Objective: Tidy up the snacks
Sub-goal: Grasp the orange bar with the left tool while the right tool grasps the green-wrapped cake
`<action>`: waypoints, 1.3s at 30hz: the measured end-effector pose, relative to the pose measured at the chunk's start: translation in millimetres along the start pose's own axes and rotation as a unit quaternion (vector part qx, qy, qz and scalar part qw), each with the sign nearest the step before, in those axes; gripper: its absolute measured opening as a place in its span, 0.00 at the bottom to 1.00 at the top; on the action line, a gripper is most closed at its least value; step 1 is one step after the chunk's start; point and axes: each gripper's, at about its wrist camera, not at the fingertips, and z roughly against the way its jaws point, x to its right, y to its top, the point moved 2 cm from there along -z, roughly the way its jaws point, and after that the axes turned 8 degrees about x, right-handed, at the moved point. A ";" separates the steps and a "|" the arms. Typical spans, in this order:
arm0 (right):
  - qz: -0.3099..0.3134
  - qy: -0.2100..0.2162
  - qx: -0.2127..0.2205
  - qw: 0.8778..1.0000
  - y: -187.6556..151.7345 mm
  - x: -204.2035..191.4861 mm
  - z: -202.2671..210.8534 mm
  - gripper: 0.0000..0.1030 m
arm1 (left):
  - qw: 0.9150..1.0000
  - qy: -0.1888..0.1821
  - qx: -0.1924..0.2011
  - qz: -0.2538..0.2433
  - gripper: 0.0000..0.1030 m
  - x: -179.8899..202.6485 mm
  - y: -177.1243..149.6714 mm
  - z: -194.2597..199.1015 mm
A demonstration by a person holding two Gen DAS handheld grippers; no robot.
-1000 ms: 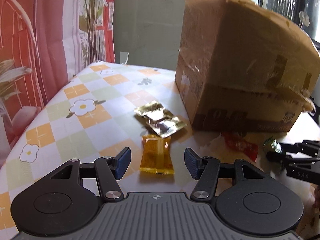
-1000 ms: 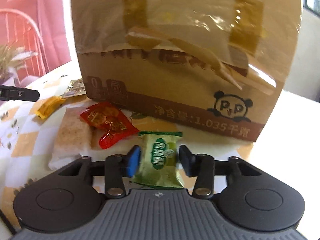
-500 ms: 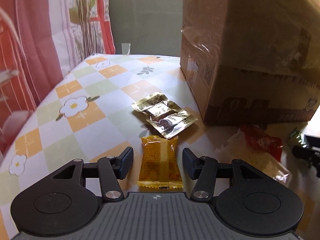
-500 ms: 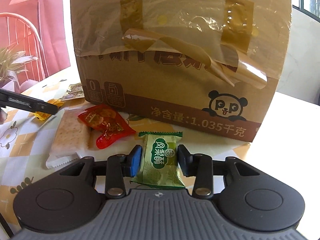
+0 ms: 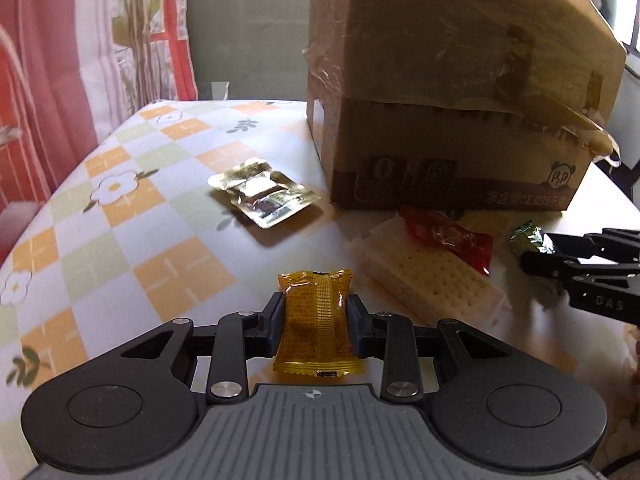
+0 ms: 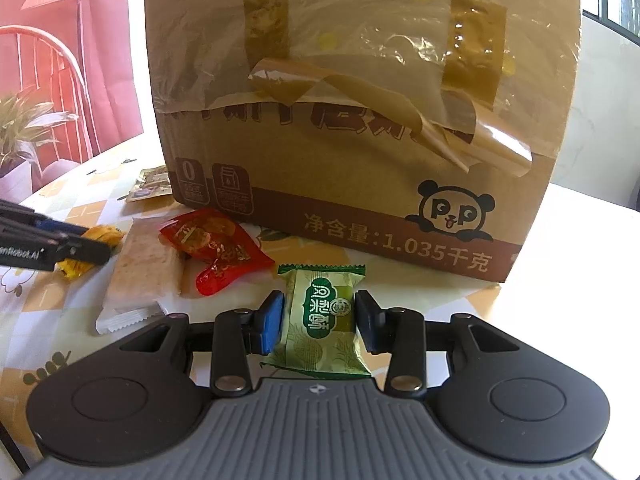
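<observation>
Having just been closing, the left gripper [image 5: 316, 316] clamps the orange packet [image 5: 317, 322]; the right gripper [image 6: 318, 316] grips the green packet [image 6: 325, 322].

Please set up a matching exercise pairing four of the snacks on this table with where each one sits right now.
Things:
1. yellow packet
2. green packet
3. red packet
4. gold foil packet

Places:
A. lying partly on the cracker pack
B. alone on the checked tablecloth, left of the cardboard box
C. between the fingers of the right gripper
D. between the fingers of the left gripper

Pairs: 1-D, 2-C, 3-A, 4-B
</observation>
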 end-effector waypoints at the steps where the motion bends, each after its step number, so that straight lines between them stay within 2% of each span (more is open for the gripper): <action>1: 0.001 0.001 0.000 1.000 0.0 -0.4 0.1 0.40 | 1.000 0.001 0.000 0.008 0.33 -0.1 -1.2 1.3; 16: 0.004 0.005 0.000 1.000 0.0 -2.1 1.4 0.40 | 1.000 0.016 0.013 0.016 0.34 3.3 -4.4 4.3; 39: -0.005 0.008 -0.001 1.000 -0.6 -2.7 2.3 0.40 | 1.000 0.026 -0.002 0.017 0.34 4.5 -1.2 2.2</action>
